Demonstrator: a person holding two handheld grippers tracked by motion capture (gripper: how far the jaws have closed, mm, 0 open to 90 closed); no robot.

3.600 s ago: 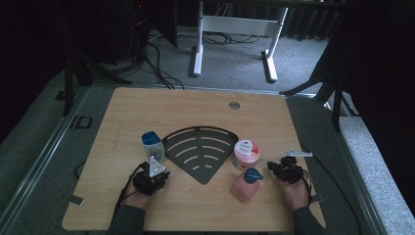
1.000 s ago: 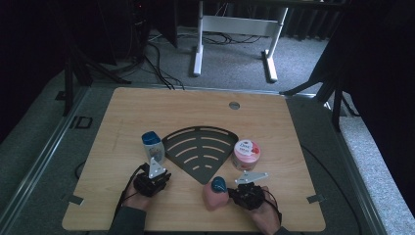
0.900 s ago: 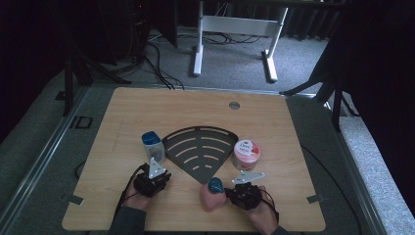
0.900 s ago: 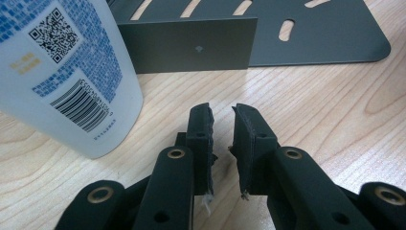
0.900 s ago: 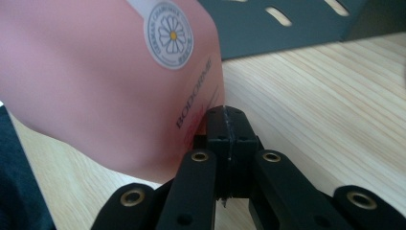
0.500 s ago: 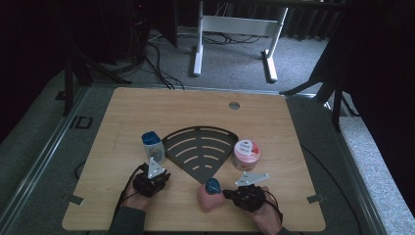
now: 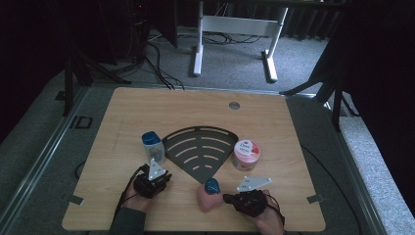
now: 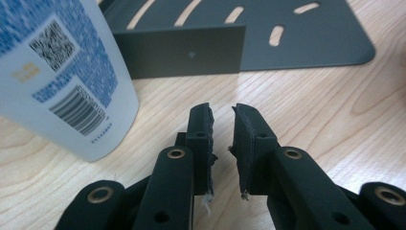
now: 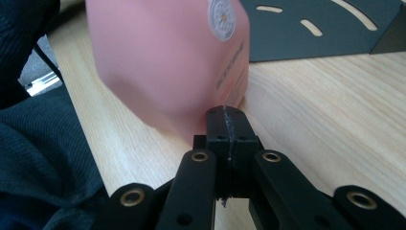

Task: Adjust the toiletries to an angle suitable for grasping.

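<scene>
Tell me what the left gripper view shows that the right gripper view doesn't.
Left gripper view: a white bottle with a blue label and barcode, beside the left gripper, jaws slightly apart and empty. Right gripper view: a pink bottle, the right gripper with jaws shut at its base, and a dark sleeve. Both: the dark slotted tray and wooden table.

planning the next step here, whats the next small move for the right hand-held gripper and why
Probably a further gentle nudge leftward. The right hand-held gripper has its jaws shut, tips against the base of the pink bottle, which leans tilted near the dark slotted tray. It grips nothing, so pushing seems its only option.
</scene>
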